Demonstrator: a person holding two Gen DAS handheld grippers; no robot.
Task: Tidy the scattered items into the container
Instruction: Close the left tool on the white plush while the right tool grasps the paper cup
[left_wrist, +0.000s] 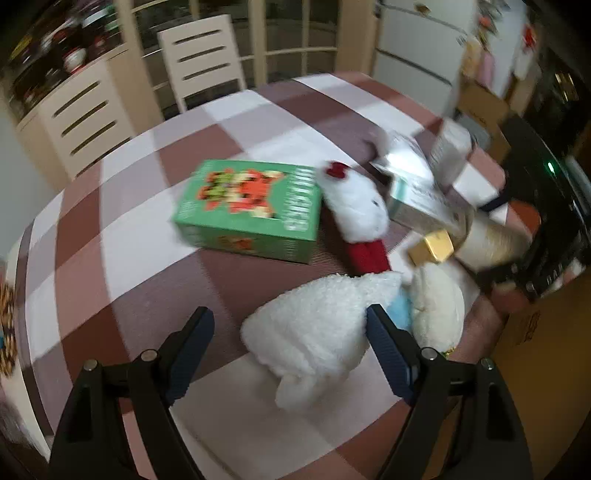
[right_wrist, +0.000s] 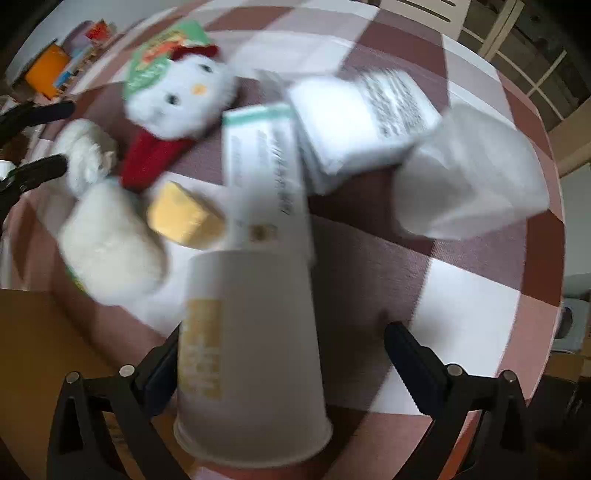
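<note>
Between our right gripper's (right_wrist: 280, 354) spread fingers sits a white paper cup (right_wrist: 247, 354) with yellow print, lying with its open rim toward the camera; the left finger (right_wrist: 159, 365) is right against the cup's side while the right finger (right_wrist: 413, 358) stands apart from it, so we cannot tell whether the cup is actually clamped. Just beyond the cup on the checked tablecloth (right_wrist: 461, 295) lie a long white carton with a teal end (right_wrist: 266, 173), a white box with dense black print (right_wrist: 362, 122) resting partly on it, and a pale blurred box (right_wrist: 469, 173) to the right. A small yellow box (right_wrist: 181, 214) sits just left of the carton, near the white cat plush with red legs and bow (right_wrist: 177, 99), whose head overlaps a green box (right_wrist: 155, 62). In the left wrist view, our left gripper (left_wrist: 291, 332) is wide open, holding nothing; a fluffy white plush toy (left_wrist: 314, 325) lies between its fingers, nearer the right finger (left_wrist: 388, 350). Past it we see the green box flat on the cloth, the cat plush just beside it, and the other boxes clustered at the right. Which of these is the container, we cannot tell.
</note>
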